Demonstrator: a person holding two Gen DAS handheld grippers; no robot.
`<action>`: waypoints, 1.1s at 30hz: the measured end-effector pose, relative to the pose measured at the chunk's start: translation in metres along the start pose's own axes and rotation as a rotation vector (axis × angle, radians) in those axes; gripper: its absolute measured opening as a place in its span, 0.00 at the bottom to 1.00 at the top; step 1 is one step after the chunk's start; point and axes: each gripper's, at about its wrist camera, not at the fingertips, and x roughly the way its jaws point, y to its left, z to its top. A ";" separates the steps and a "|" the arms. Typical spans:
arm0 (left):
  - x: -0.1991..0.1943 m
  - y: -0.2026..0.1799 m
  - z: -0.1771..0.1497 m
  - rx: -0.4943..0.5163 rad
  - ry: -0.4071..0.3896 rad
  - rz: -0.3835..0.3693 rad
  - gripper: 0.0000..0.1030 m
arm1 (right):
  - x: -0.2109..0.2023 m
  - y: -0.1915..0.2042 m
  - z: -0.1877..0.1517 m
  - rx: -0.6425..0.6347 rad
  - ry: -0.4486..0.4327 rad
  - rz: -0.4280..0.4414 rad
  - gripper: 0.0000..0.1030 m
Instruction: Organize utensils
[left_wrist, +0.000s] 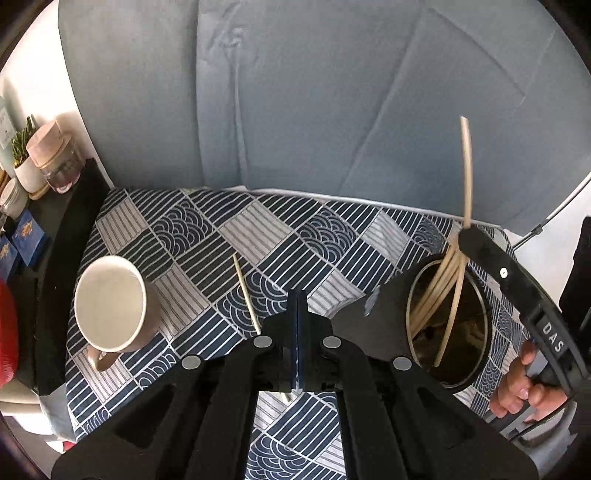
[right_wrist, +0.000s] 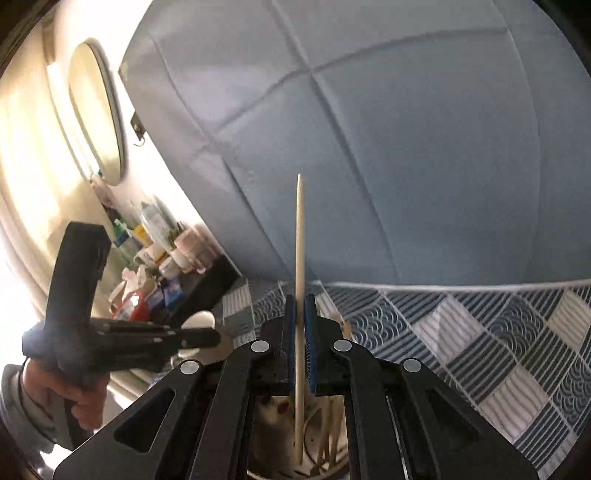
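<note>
My right gripper (right_wrist: 300, 306) holds a pale wooden chopstick (right_wrist: 299, 236) upright between its blue pads, its lower end down inside a black utensil holder (left_wrist: 384, 325). In the left wrist view the same chopstick (left_wrist: 466, 162) sticks up above the right gripper (left_wrist: 467, 230), and several more chopsticks (left_wrist: 439, 291) lean inside the holder. My left gripper (left_wrist: 297, 295) is shut and empty, low over the patterned cloth. One loose chopstick (left_wrist: 245, 291) lies on the cloth just left of it.
A beige mug (left_wrist: 110, 302) lies tilted on the blue patterned tablecloth (left_wrist: 258, 236) at the left. A black shelf edge (left_wrist: 74, 221) with jars, a plant pot and boxes borders the left. A grey-blue backdrop stands behind.
</note>
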 end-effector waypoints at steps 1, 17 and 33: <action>0.002 0.002 -0.002 -0.002 0.006 0.001 0.00 | -0.002 -0.001 -0.003 -0.003 0.003 -0.006 0.07; 0.044 0.031 -0.020 -0.079 0.090 0.129 0.78 | -0.076 -0.061 -0.009 0.072 -0.045 -0.356 0.86; 0.141 0.042 -0.029 -0.106 0.247 0.262 0.62 | -0.041 -0.152 -0.120 0.169 0.421 -0.741 0.85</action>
